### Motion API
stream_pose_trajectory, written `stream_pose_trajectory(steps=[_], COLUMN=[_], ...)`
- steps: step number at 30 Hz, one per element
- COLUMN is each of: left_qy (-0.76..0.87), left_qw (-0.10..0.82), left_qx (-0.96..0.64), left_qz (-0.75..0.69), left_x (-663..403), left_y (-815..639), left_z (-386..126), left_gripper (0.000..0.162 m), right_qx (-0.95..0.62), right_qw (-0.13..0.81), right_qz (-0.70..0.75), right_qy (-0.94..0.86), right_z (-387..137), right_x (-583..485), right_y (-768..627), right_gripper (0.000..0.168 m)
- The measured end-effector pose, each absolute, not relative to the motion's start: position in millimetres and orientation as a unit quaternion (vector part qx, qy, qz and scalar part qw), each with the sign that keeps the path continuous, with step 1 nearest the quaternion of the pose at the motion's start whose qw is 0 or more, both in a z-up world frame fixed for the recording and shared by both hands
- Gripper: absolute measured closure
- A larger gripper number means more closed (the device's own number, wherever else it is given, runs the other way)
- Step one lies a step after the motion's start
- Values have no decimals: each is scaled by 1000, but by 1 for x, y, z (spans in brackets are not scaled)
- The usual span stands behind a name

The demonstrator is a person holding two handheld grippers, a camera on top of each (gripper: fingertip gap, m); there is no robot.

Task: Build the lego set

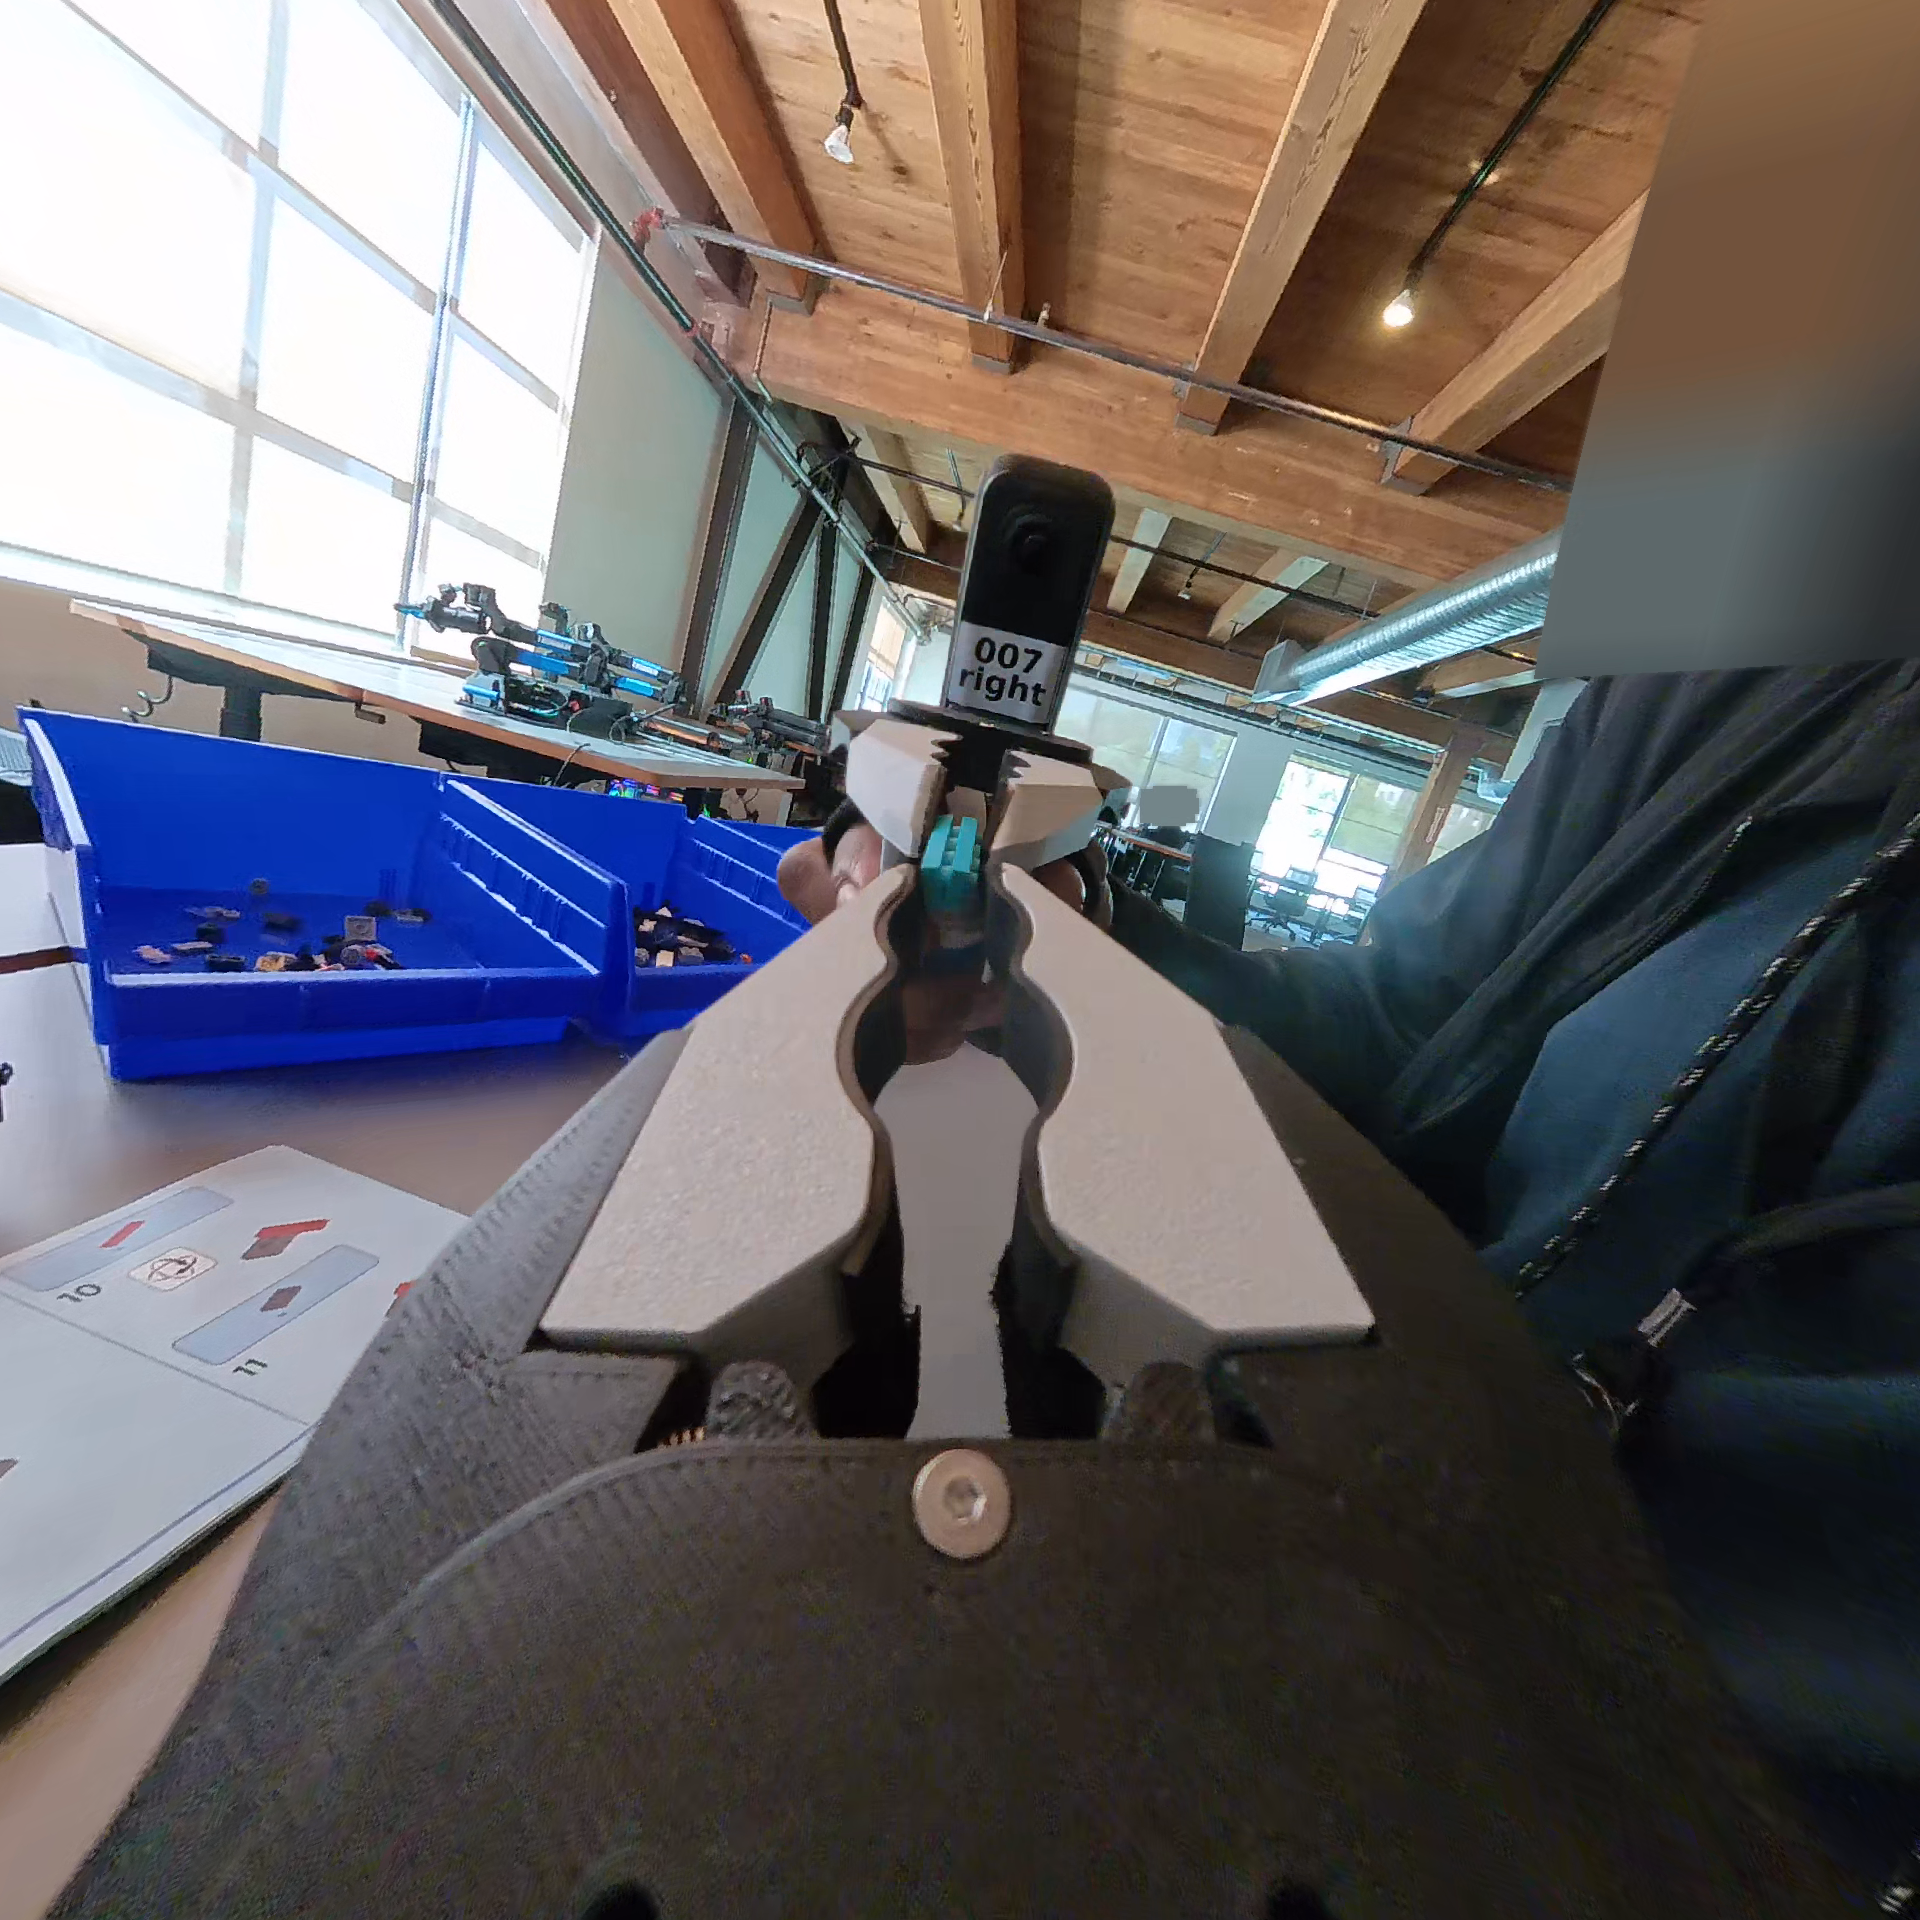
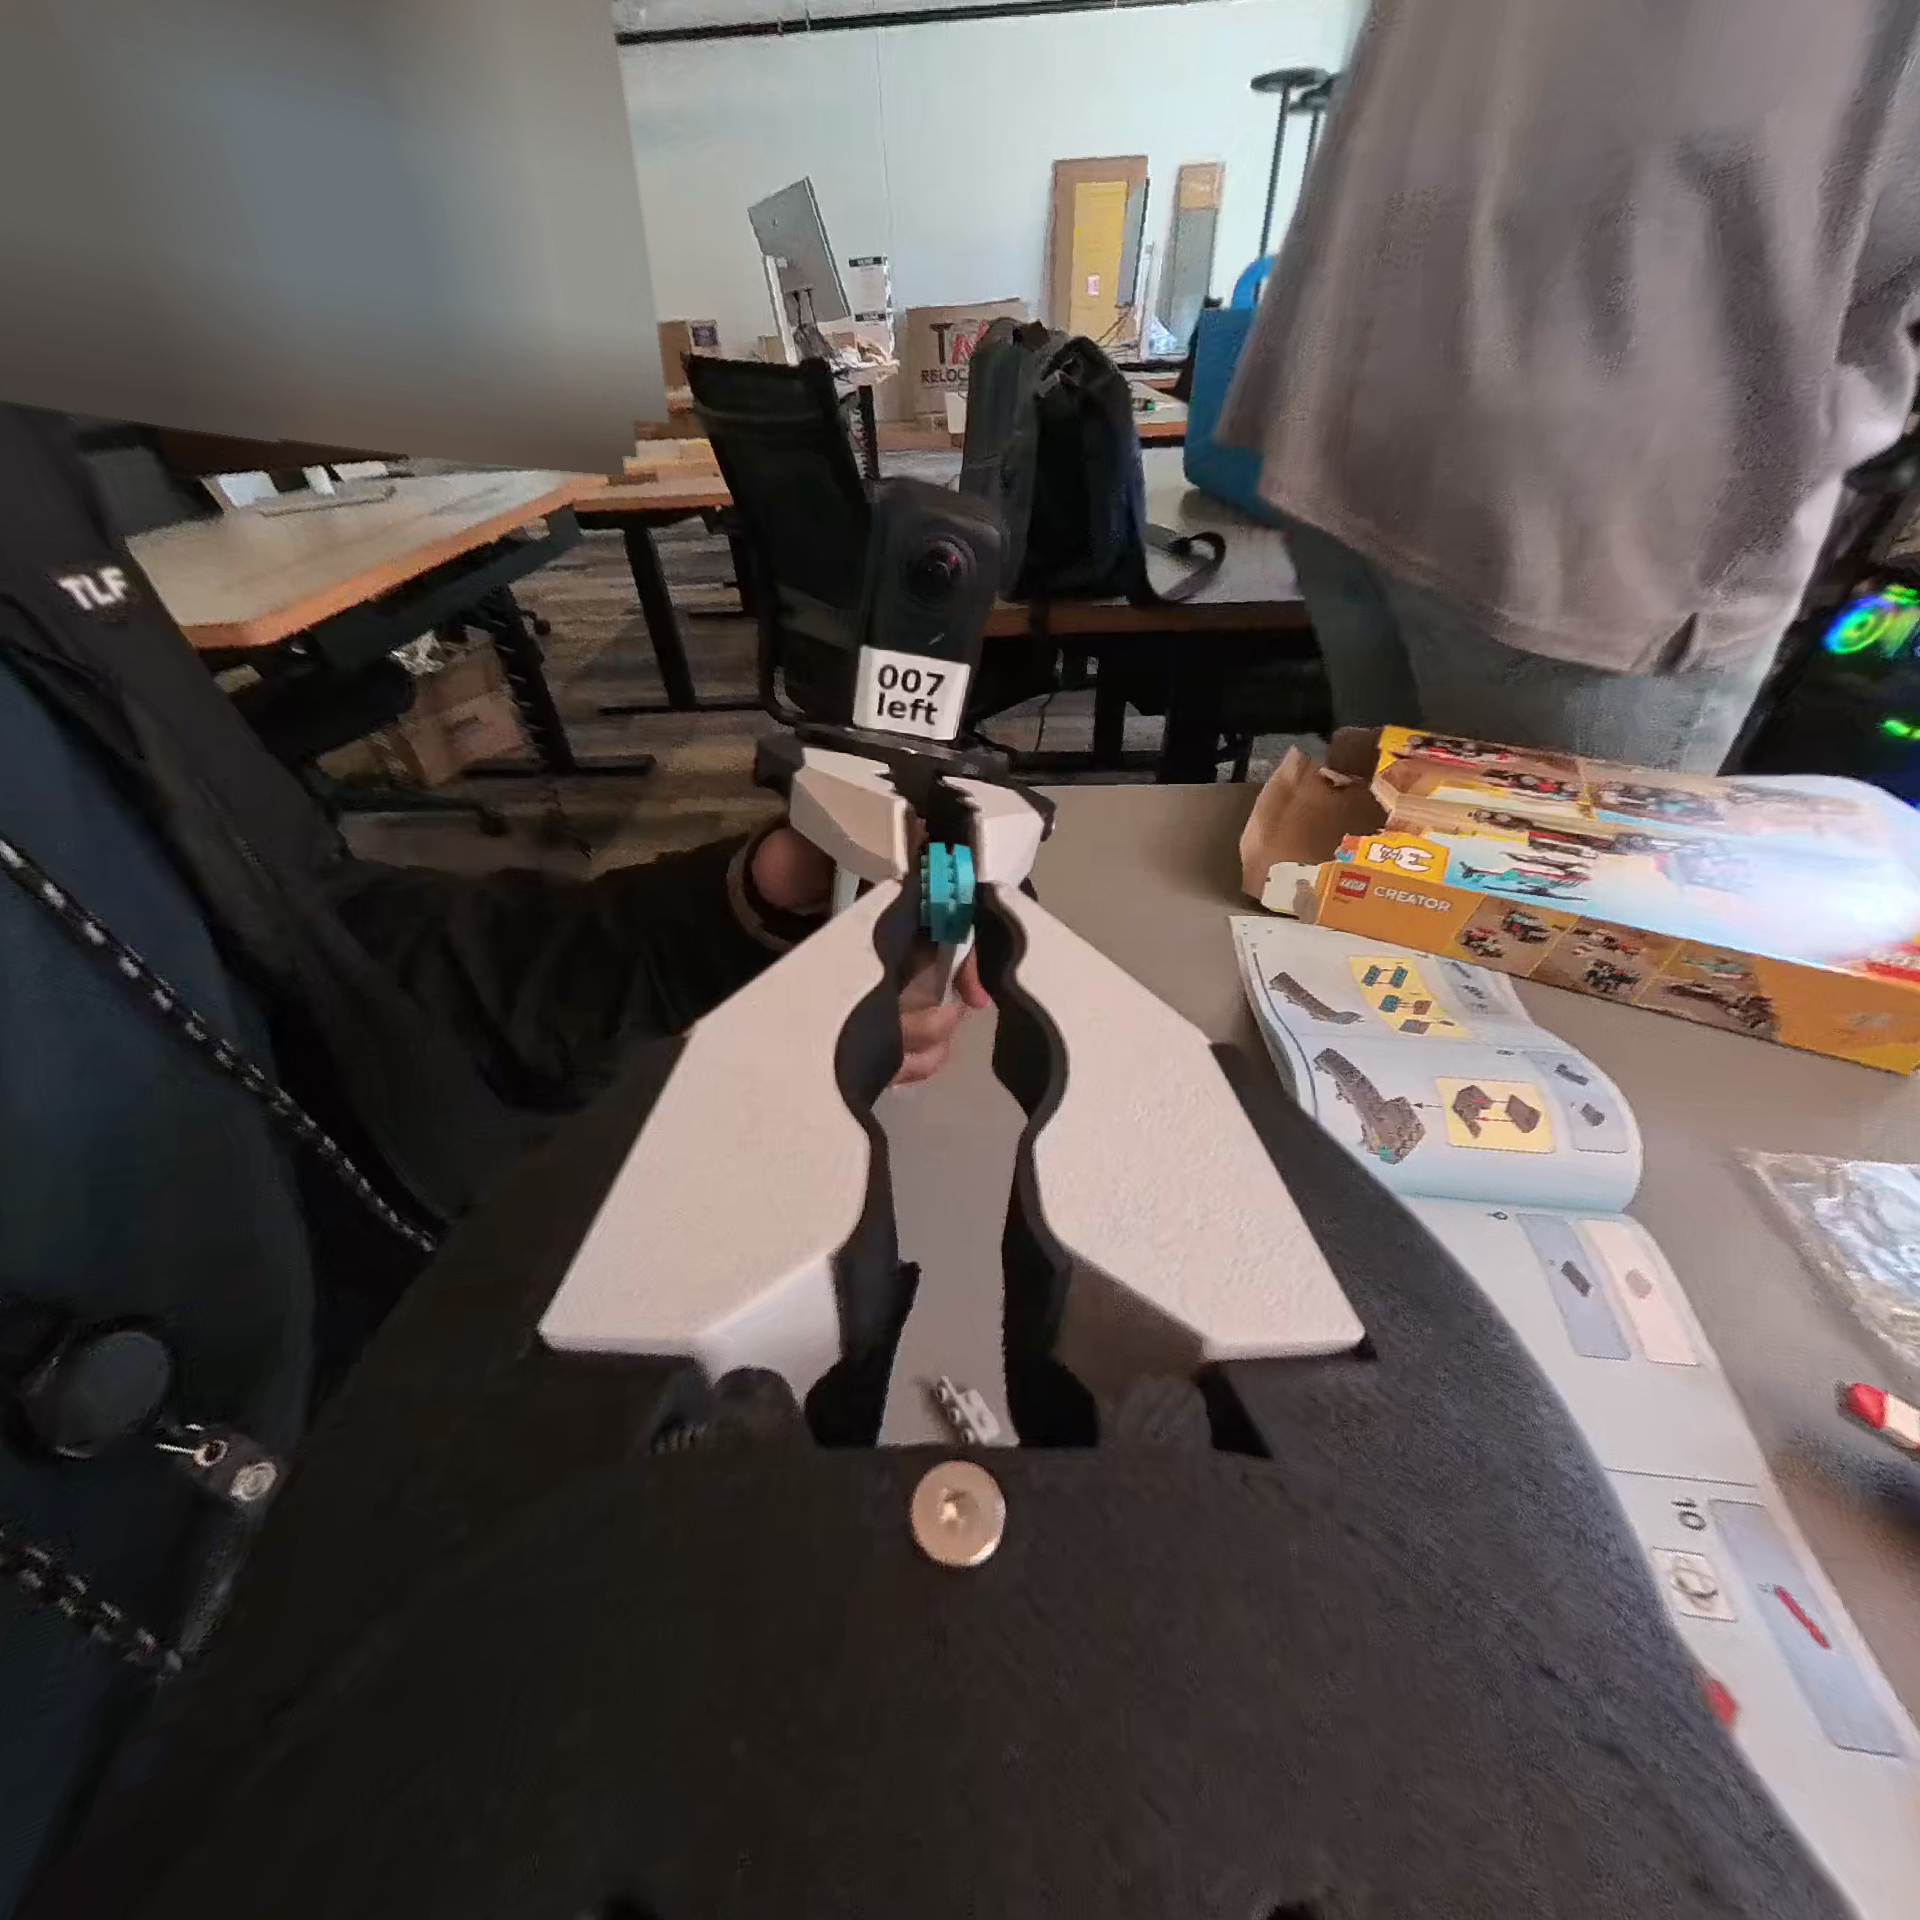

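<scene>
The teal lego piece [image 1: 951,862], a small studded plastic assembly with a grey part under it, sits in the air between my two grippers, above the desk and not on it. The grippers face each other tip to tip, and the piece is exactly at the meeting point. Its long axis stands about upright, across the line of both pairs of fingers.

The left gripper [image 1: 951,904], with white fingers and black wavy pads, has its fingers narrow around the lower part of the piece. The right gripper [image 2: 945,909], of the same kind, is also narrow at the tips beside the teal studs. I judge that both pinch the piece, but I cannot tell which one carries the weight. Neither is nearer; both touch or nearly touch it.

I think the step is a hand-over or a pressing together, so the tips must stay aligned and not twist.

Behind the left gripper, toward the far left edge of the desk, stand blue plastic bins [image 1: 343,925] with small loose parts. The open instruction booklet [image 2: 1455,1081] lies at the right side, and the yellow cardboard lego box [image 2: 1621,914] farther back. A small grey lego plate [image 2: 961,1408] lies on the desk under the right gripper. Nothing stands between the tips.
</scene>
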State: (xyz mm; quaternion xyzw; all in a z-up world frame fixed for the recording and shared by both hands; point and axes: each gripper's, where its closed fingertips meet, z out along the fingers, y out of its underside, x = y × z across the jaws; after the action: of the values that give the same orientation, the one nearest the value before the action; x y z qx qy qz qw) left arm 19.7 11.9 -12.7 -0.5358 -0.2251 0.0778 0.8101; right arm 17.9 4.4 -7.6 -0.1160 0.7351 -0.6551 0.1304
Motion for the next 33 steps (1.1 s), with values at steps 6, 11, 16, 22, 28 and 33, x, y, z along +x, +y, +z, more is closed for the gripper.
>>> stream_pose_trajectory(steps=[6, 11, 16, 22, 28, 33], left_qy=[-220, -212, -196, -190, -170, -165], left_qw=[815, 822, 832, 831, 832, 832], left_qx=[-531, -524, -514, -517, -520, -521], left_qz=[72, 70, 67, 79, 93, 95], left_x=[22, 24, 29, 30, 34, 36], left_y=[12, 13, 14, 12, 11, 12], left_z=[-11, -7, -2, -2, 2, 3], left_gripper=[144, 139, 140, 153, 154, 154], right_qx=[-136, -158, -175, -183, -175, -164], right_qw=[91, 73, 59, 66, 88, 106], right_qz=[-657, -651, -638, -640, -651, -656], right_qy=[736, 739, 748, 743, 734, 729], right_z=[-1, 2, -3, -2, 1, 2], right_x=[18, 22, 27, 32, 37, 38], right_y=[6, 8, 7, 6, 5, 6], right_gripper=[158, 158, 158, 158, 157, 157])
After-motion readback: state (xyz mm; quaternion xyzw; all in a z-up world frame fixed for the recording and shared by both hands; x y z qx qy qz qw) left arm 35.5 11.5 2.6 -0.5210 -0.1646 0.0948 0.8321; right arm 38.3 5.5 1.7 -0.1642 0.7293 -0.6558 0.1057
